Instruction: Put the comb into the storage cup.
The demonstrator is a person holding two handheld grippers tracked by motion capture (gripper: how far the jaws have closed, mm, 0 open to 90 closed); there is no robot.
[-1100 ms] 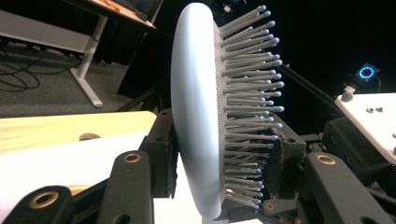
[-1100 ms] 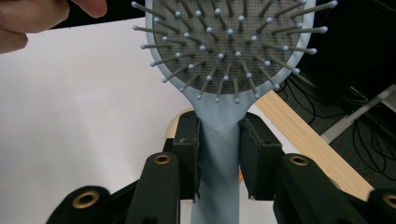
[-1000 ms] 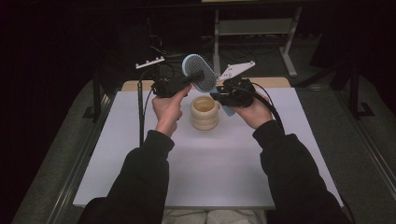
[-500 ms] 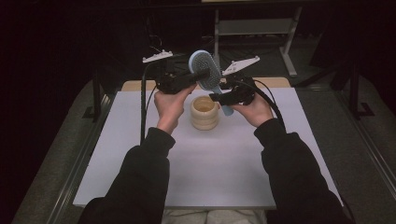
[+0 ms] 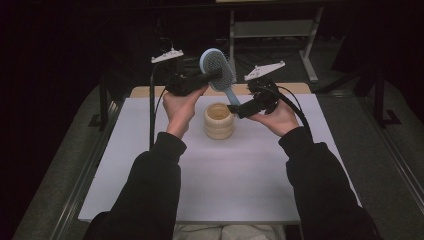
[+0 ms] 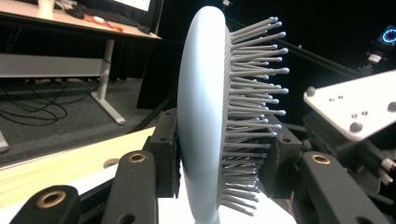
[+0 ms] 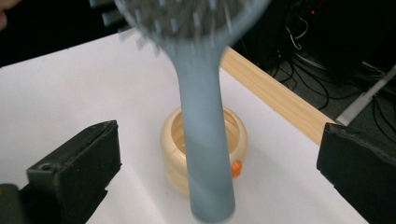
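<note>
A pale blue hairbrush (image 5: 218, 66) hangs above the table with its bristles facing me and its handle pointing down at a cream cup (image 5: 218, 120). My left gripper (image 5: 196, 80) is shut on the brush's head; in the left gripper view the jaws of the left gripper (image 6: 222, 156) clamp the hairbrush (image 6: 203, 112) front and back. My right gripper (image 5: 239, 106) sits by the handle's lower end. In the right gripper view the hairbrush handle (image 7: 205, 135) passes between the wide-apart jaws of the right gripper (image 7: 217, 163) without touching them. The cup (image 7: 240, 140) stands behind it.
A white sheet (image 5: 240, 180) covers the table, and a wooden strip (image 5: 295, 88) runs along its far edge. Beyond it stand dark floor, cables and a desk frame (image 5: 305, 45). Grey plates top both grippers.
The left gripper has lifted the brush's head higher and a little to the right. The right gripper has stayed low by the handle's end.
</note>
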